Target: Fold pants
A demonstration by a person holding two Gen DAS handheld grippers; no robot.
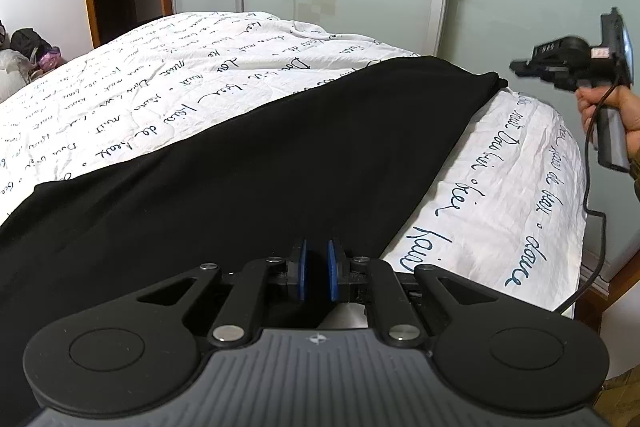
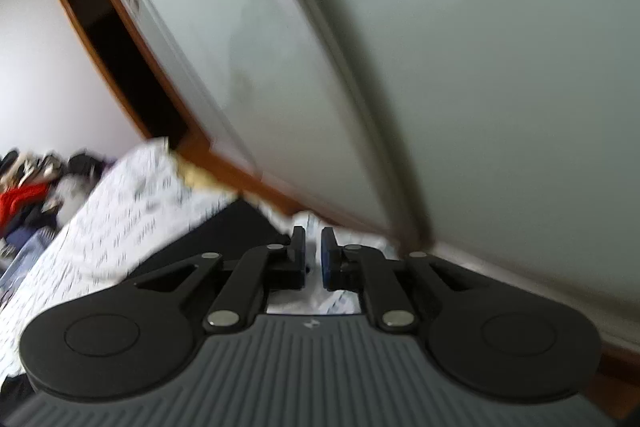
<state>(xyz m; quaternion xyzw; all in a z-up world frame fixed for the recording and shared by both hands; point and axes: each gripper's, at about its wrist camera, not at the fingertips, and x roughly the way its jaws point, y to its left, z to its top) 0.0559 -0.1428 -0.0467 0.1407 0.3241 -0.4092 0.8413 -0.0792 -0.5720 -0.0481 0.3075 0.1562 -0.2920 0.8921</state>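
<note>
- Lying lengthwise across the script-printed bedspread (image 1: 168, 99): black pants (image 1: 248, 163), far end reaching the bed's edge.
- Hovering low over the near end: left hand-held gripper (image 1: 316, 269), blue pads slightly parted, gripping nothing.
- Raised off the fabric near the far end: right hand-held gripper (image 2: 313, 257), narrowly parted, empty.
- Advisable: pinching both layers at matching ends, keeping edges aligned.
- Blurring: right wrist view; near end of pants cut off.

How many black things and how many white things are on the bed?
Black: 1, the pants
White: 1, the bedcover with blue writing
Total: 2
The grippers, left and right, are black too, but neither rests on the bed.
</note>
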